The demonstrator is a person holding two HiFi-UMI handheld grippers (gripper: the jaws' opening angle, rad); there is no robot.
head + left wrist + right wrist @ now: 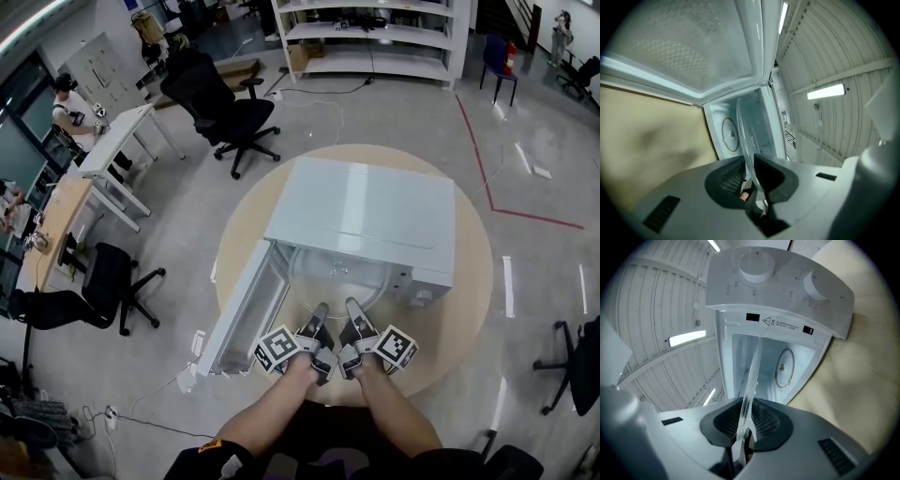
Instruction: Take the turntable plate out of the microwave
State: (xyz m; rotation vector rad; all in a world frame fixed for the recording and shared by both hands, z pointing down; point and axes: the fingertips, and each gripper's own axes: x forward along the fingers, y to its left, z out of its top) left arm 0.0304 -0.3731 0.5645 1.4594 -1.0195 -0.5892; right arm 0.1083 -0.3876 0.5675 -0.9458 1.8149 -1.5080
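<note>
Left gripper (749, 165) and right gripper (746, 409) each clamp the glass turntable plate (337, 278) by its near rim; uneven pulling could let it slip, or knock it against the microwave (375, 211) opening.

My head camera looks steeply down on the microwave (366, 220) from above; my 2 gripper cameras sit close, both facing into its open cavity (765, 131)

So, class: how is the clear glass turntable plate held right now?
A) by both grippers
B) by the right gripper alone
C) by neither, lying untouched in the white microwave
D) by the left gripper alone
A: the left gripper and the right gripper each have jaws shut on the edge of the clear glass turntable plate.
</note>
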